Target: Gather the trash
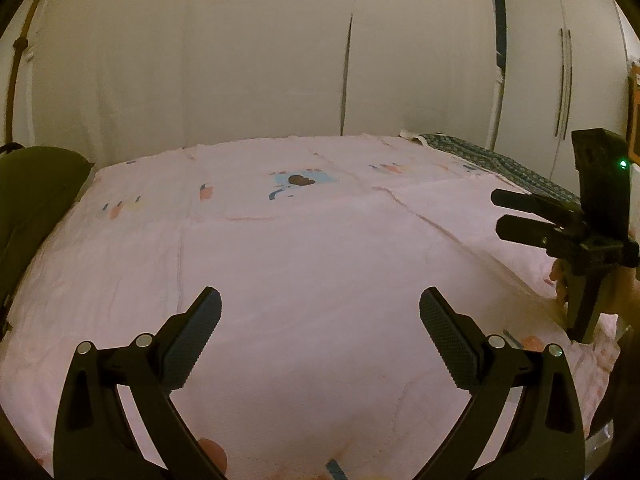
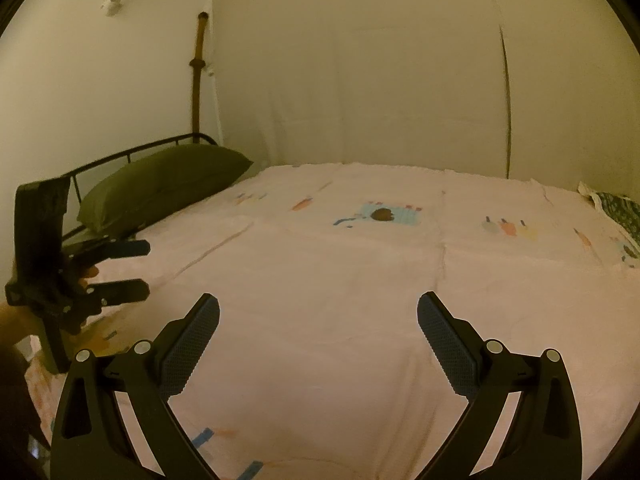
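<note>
No bin, bag or other container shows in either of my views, so I can report none and nothing inside one. What lies before me is a bed under a pink blanket point(image 1: 304, 264) printed with small coloured figures, and the only piece that could be trash is a small dark brown scrap point(image 2: 383, 215) sitting on the blue patch near the far middle of that blanket; I cannot tell what it is made of. It is well apart from both my claws. My left gripper point(image 1: 320, 308) has its jaws spread wide, nothing between the ribbed pads, hovering above bare blanket. My right gripper point(image 2: 319, 312) is likewise spread wide and holds nothing, also above the blanket without touching it. Each claw shows at the edge of the other's view, jaws parted. An olive green pillow point(image 2: 160, 184) rests against the dark metal headboard point(image 2: 132, 152) on my left, and a patterned dark cloth point(image 1: 488, 162) lies at the far right corner of the bed.
</note>
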`<state>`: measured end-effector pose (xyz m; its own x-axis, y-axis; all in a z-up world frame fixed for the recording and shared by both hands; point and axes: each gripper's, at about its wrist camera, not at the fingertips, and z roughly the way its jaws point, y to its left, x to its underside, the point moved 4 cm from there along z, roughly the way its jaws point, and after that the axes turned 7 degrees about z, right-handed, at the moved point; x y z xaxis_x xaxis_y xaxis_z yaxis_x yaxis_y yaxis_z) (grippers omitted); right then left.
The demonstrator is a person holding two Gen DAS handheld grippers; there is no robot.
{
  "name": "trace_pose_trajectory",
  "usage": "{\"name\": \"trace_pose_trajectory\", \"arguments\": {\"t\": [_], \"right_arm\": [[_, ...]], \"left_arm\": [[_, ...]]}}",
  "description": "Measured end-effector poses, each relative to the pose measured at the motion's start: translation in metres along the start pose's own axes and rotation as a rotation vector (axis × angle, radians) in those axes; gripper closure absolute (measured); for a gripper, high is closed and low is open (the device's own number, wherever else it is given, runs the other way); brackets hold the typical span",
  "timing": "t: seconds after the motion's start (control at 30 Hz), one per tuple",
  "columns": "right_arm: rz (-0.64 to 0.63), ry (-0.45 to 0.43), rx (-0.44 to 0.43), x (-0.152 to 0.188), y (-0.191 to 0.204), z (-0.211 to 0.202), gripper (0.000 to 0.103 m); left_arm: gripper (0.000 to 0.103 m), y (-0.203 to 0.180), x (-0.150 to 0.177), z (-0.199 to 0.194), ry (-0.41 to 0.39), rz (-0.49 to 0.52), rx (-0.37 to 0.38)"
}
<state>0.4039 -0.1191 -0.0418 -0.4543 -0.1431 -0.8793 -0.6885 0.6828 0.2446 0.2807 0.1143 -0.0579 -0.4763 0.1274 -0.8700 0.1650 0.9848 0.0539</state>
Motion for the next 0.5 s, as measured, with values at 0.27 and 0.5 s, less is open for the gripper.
{"name": "trace_pose_trajectory", "arguments": {"t": [0.27,0.5], "right_arm": [[0.012,-0.012,0.0,0.0007,-0.0016,-0.0034,0.008],[0.013,-0.007,-0.005,0.0011,-0.0021,-0.0042,0.008]], "left_arm": [[0.006,0.0018,0.0018,0.0038,0.018,0.002,-0.004],[0.006,0.0023,0.0007,0.0048,0.016,0.005,0.004]]}}
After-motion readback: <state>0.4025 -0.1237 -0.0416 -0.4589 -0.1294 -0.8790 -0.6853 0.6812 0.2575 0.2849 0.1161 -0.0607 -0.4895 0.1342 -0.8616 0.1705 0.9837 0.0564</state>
